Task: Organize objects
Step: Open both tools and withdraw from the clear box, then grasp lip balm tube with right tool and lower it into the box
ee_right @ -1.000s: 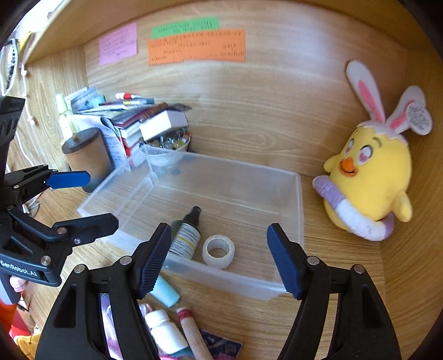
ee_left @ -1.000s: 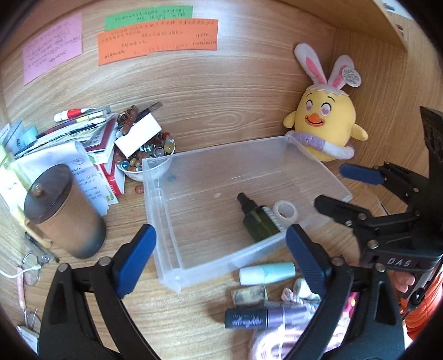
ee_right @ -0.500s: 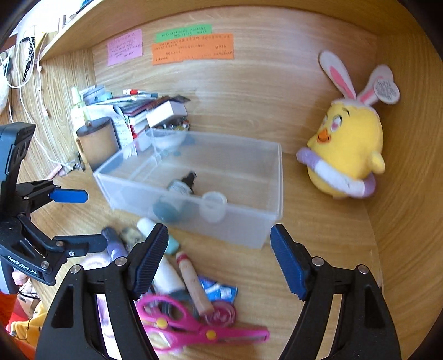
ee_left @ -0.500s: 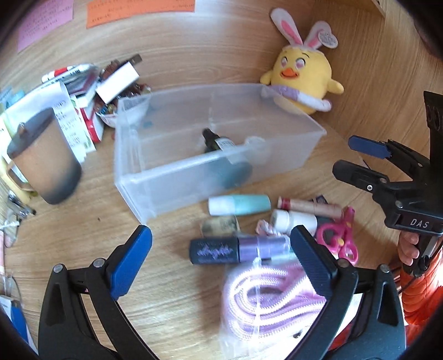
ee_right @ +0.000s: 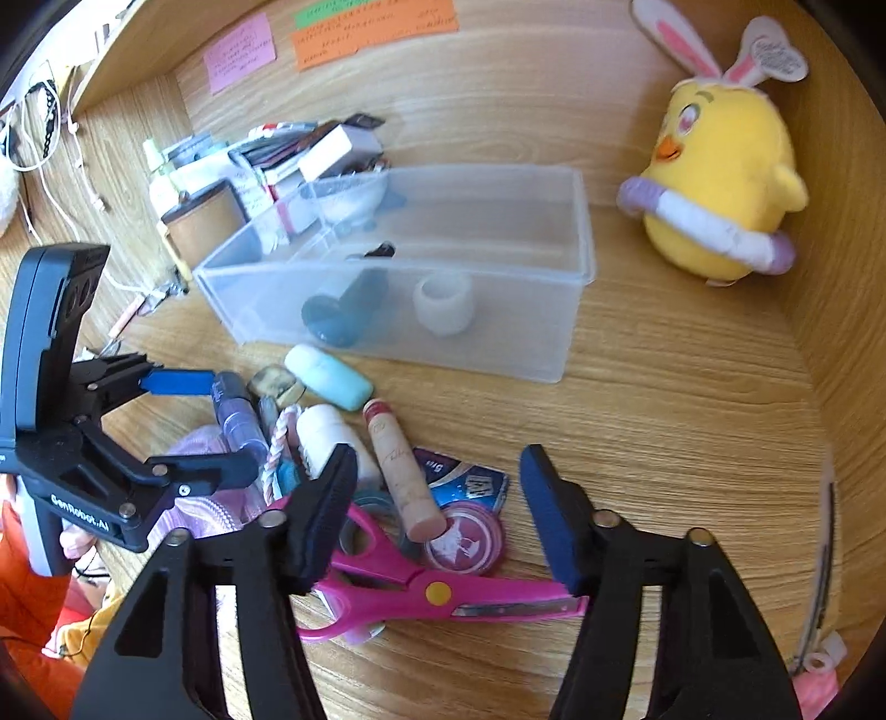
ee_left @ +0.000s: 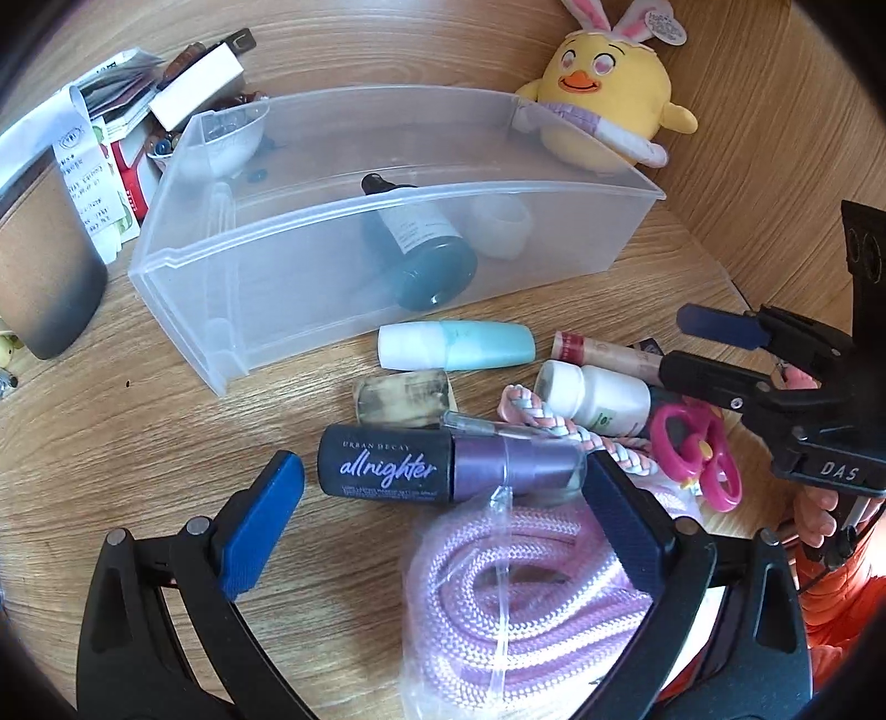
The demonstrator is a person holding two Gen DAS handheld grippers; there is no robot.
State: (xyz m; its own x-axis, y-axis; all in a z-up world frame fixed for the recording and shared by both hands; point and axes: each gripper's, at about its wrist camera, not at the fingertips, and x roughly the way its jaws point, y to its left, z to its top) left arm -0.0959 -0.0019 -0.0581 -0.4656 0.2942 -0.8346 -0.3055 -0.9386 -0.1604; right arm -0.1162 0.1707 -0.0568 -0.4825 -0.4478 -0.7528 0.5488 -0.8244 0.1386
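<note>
Both grippers have dropped toward the desk [ee_left: 138, 421] clutter. Left gripper [ee_left: 443, 515] fingers spread wide around the setting-spray bottle [ee_left: 443, 471], not touching. Right gripper [ee_right: 437, 498] fingers closing over the pink scissors [ee_right: 421, 587], nothing pinched.

We see a light wood-grain bench [ee_right: 692, 387] set in a wooden alcove. The back wall [ee_right: 526, 94] and right side wall [ee_right: 830, 310] are the same wood, and a shelf edge [ee_right: 133, 61] runs overhead at left. Pink, green and orange paper notes [ee_right: 376, 30] are stuck on the back wall. Bright daylight, soft shadows.
</note>
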